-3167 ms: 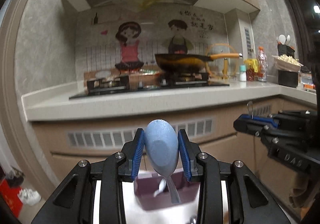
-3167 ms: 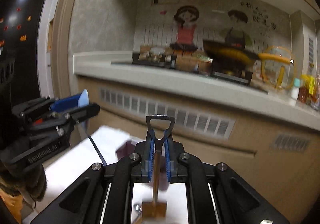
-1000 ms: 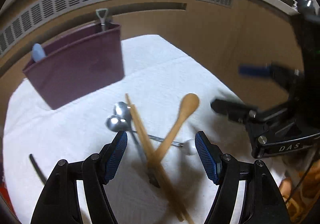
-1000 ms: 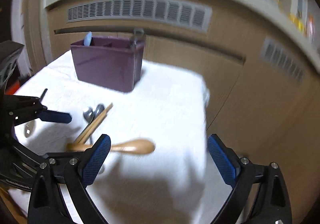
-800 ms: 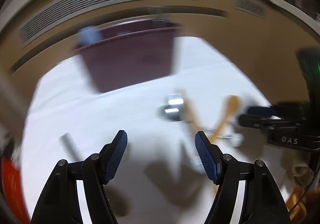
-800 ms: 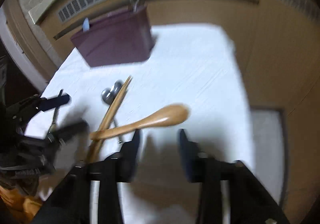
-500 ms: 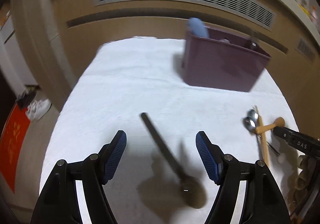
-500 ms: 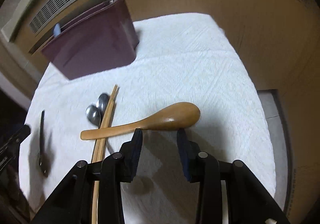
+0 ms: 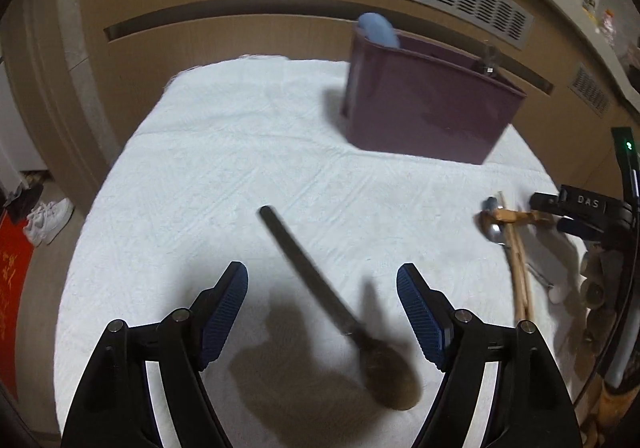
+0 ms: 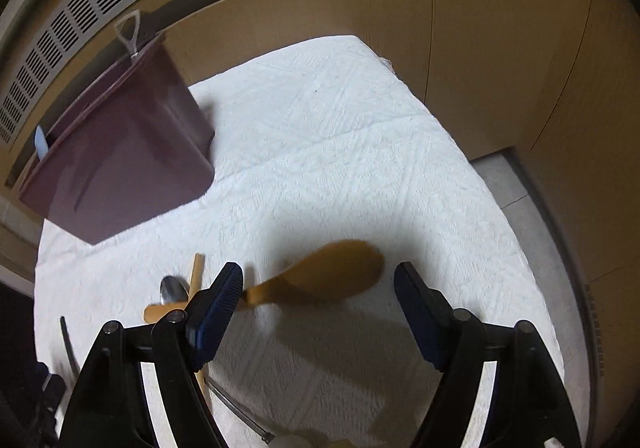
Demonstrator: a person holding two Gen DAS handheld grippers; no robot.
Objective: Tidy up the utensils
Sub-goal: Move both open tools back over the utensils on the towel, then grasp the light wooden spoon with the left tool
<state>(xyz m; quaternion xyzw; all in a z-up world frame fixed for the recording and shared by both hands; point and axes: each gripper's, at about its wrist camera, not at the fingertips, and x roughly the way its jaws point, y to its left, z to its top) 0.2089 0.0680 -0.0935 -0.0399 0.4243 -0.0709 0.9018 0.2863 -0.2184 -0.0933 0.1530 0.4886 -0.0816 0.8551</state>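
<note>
A dark spoon [image 9: 340, 300] lies aslant on the white cloth [image 9: 224, 168], its bowl nearest, framed by the widely parted jaws of the left gripper [image 9: 322, 312], which hovers over it empty. Bare cloth stretches left toward the table edge. At the far side stands the maroon utensil holder [image 9: 424, 112], from which a blue spoon [image 9: 378, 30] projects. The right gripper [image 10: 318, 306] is held low, jaws spread, around the bowl of a wooden spoon [image 10: 320, 280] crossing wooden chopsticks [image 10: 195, 276] and a metal spoon [image 10: 173, 288].
</note>
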